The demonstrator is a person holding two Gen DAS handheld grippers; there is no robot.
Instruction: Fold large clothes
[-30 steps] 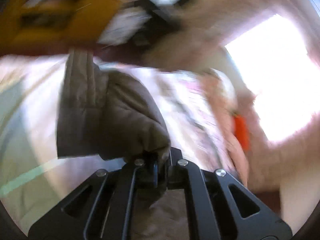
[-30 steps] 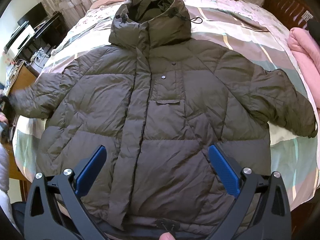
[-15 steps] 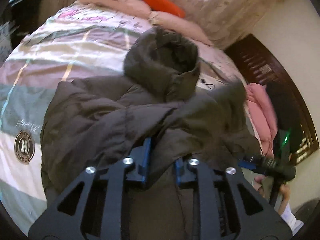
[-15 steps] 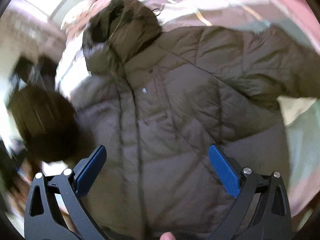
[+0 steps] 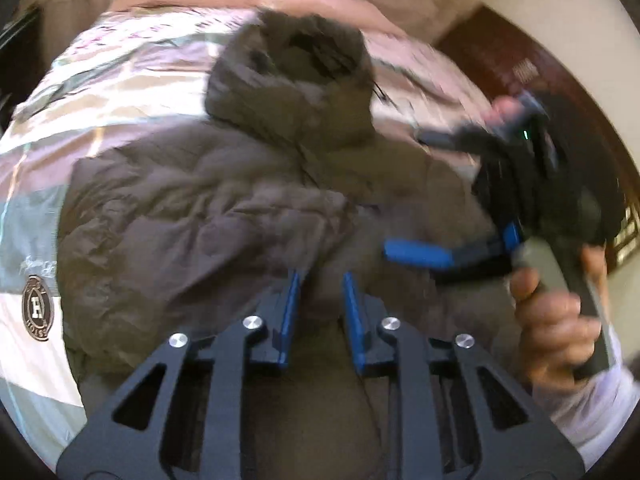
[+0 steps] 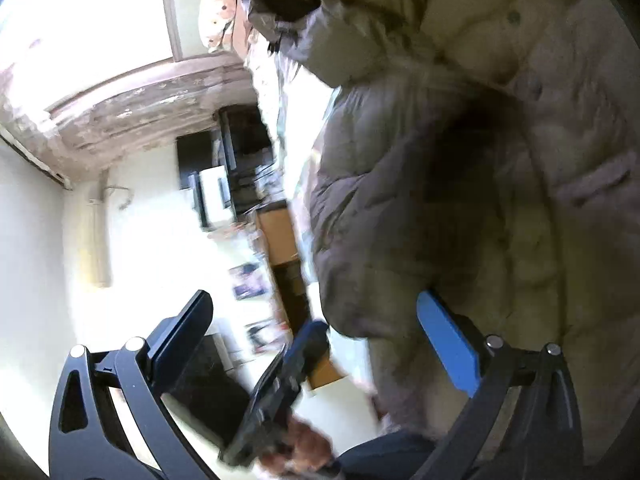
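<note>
Bed [image 5: 120, 80] carries the puffer jacket [image 5: 192, 216], hood [image 5: 296, 76] at 12 o'clock, one sleeve [image 5: 280, 216] laid across the chest. My left gripper [image 5: 318, 304]: fingers narrow, nothing pinched as far as I can tell. Right gripper [image 6: 316, 332] wide, empty, w/ jacket at its 3 o'clock. Next I'd grab the other cuff low, drag flat, press out air.
</note>
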